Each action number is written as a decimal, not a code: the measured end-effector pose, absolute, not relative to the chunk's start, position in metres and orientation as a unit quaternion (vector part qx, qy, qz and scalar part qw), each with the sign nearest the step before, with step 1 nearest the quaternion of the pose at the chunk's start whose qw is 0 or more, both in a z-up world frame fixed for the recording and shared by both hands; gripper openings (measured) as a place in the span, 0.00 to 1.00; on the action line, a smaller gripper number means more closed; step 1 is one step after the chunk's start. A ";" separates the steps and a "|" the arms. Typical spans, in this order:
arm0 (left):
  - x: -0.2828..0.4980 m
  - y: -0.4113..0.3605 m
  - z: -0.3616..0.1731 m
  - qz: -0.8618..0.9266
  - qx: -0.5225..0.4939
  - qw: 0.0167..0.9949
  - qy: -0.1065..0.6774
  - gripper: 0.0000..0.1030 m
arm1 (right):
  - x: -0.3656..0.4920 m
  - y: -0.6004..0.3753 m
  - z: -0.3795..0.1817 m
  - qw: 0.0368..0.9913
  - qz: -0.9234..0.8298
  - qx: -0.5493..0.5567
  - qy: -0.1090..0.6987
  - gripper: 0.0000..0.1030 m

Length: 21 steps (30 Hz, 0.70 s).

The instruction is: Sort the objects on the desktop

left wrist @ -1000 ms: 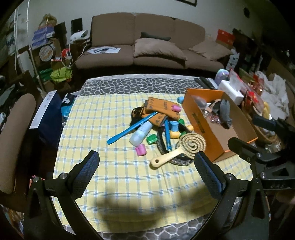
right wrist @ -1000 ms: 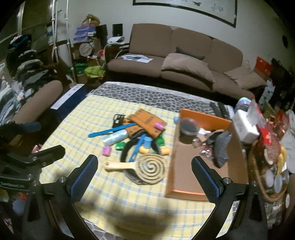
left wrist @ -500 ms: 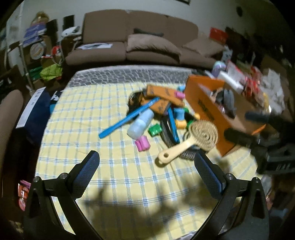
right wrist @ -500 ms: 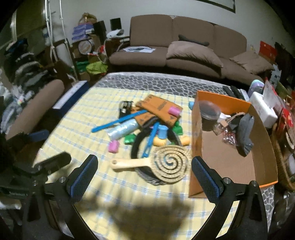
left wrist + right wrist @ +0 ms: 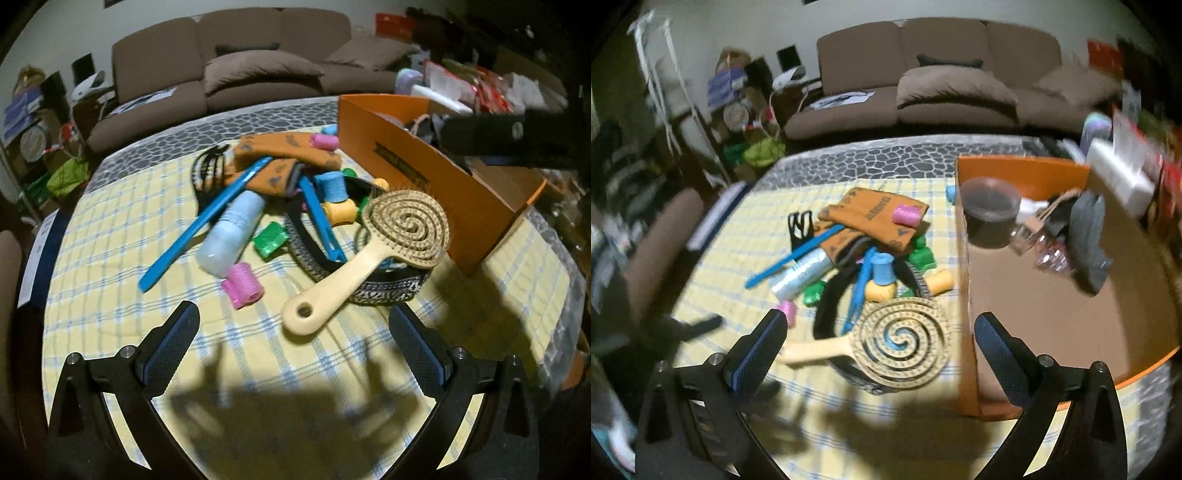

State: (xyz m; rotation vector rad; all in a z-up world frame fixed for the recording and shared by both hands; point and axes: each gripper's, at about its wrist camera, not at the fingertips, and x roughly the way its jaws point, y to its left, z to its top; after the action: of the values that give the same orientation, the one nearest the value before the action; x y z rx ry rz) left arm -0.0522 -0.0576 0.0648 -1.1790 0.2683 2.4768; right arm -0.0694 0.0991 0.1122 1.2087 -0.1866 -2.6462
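Observation:
A pile of small objects lies on the yellow checked tablecloth [image 5: 122,258]: a wooden spiral hairbrush [image 5: 373,243] [image 5: 897,347], a blue comb [image 5: 207,221], a pale blue bottle [image 5: 236,232], pink hair rollers [image 5: 242,286], a green roller [image 5: 270,240], orange pouches [image 5: 288,147] and a black patterned headband [image 5: 384,286]. An orange box [image 5: 417,173] [image 5: 964,288] stands right of the pile and holds several items. My left gripper [image 5: 295,343] is open and empty, just short of the brush handle. My right gripper [image 5: 879,350] is open and empty above the brush head.
A brown sofa [image 5: 240,74] stands behind the table. A brown chair [image 5: 653,251] is at the table's left. Cluttered bags and boxes [image 5: 472,85] crowd the right side beyond the orange box. The right gripper's dark body [image 5: 517,140] shows in the left wrist view, over the box.
Both grippers have moved forward and lower toward the pile. The hairbrush now sits much closer in both views. Both stay open.

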 end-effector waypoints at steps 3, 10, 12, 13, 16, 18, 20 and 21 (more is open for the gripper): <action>-0.061 -0.048 0.060 0.878 -0.423 0.201 0.099 0.96 | -0.073 0.103 0.111 0.131 -0.892 0.421 -0.101 0.99; -0.077 -0.038 0.051 0.869 -0.435 0.217 0.093 0.75 | -0.067 0.103 0.122 0.149 -0.894 0.409 -0.106 0.99; -0.080 -0.036 0.049 0.867 -0.438 0.218 0.094 0.75 | -0.068 0.108 0.121 0.153 -0.892 0.409 -0.118 0.99; -0.081 -0.036 0.047 0.865 -0.441 0.219 0.093 0.75 | -0.069 0.111 0.120 0.153 -0.891 0.409 -0.126 0.99; -0.082 -0.034 0.043 0.861 -0.447 0.224 0.093 0.74 | -0.072 0.118 0.117 0.154 -0.887 0.411 -0.144 0.99; -0.081 -0.030 0.041 0.858 -0.449 0.228 0.101 0.61 | -0.073 0.125 0.115 0.161 -0.882 0.412 -0.163 0.99; -0.078 -0.027 0.041 0.858 -0.445 0.235 0.108 0.54 | -0.074 0.131 0.114 0.159 -0.880 0.411 -0.176 0.99; -0.078 -0.026 0.042 0.857 -0.444 0.236 0.109 0.50 | -0.073 0.133 0.114 0.156 -0.881 0.410 -0.177 0.99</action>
State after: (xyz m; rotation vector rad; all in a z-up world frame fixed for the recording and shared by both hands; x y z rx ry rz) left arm -0.0777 -0.0259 0.0415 -1.2188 0.2998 2.3503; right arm -0.0733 0.1331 0.1139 1.1744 -0.5073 -2.5216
